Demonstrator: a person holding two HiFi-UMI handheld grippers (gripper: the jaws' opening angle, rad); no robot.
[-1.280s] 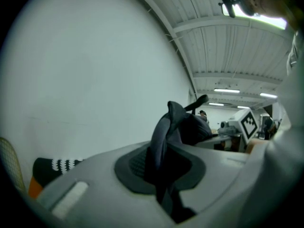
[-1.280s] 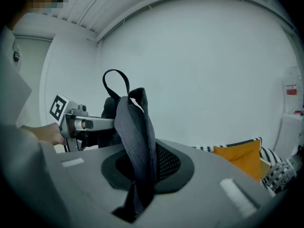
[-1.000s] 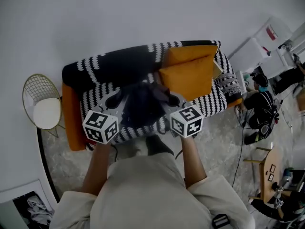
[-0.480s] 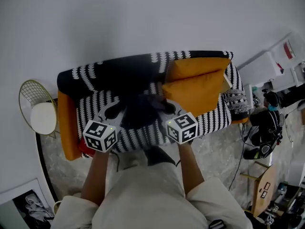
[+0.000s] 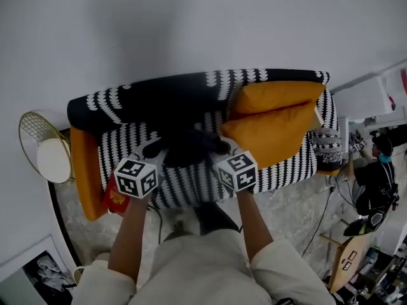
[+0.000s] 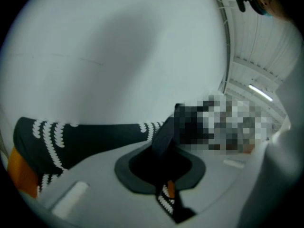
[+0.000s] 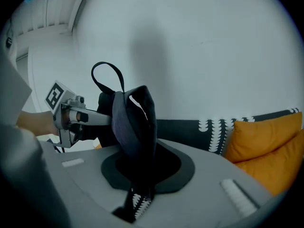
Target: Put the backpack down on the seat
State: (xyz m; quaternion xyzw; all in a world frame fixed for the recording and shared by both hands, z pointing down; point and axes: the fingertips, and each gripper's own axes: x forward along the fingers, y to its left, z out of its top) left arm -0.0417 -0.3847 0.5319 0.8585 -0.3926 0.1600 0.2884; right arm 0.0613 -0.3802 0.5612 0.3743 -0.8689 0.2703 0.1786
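A dark backpack [image 5: 189, 147] hangs between my two grippers over the black-and-white striped seat of the sofa [image 5: 191, 184]. My left gripper [image 5: 154, 150] is shut on a strap of the backpack [image 6: 163, 137] at the bag's left side. My right gripper [image 5: 224, 147] is shut on a fold of the backpack's dark fabric [image 7: 135, 122] at its right side. In the right gripper view the bag's carry loop [image 7: 106, 76] stands up, and the left gripper [image 7: 71, 113] shows behind it. Whether the bag's bottom touches the seat is hidden.
Two orange cushions [image 5: 275, 121] fill the sofa's right half. A red item [image 5: 117, 197] lies at the seat's left end by the orange armrest [image 5: 82, 170]. A gold wire chair [image 5: 43, 155] stands left of the sofa. A person [image 5: 379, 178] is at the far right.
The backpack looks smaller and farther down toward the seat. Both grippers have come closer together and keep their hold.
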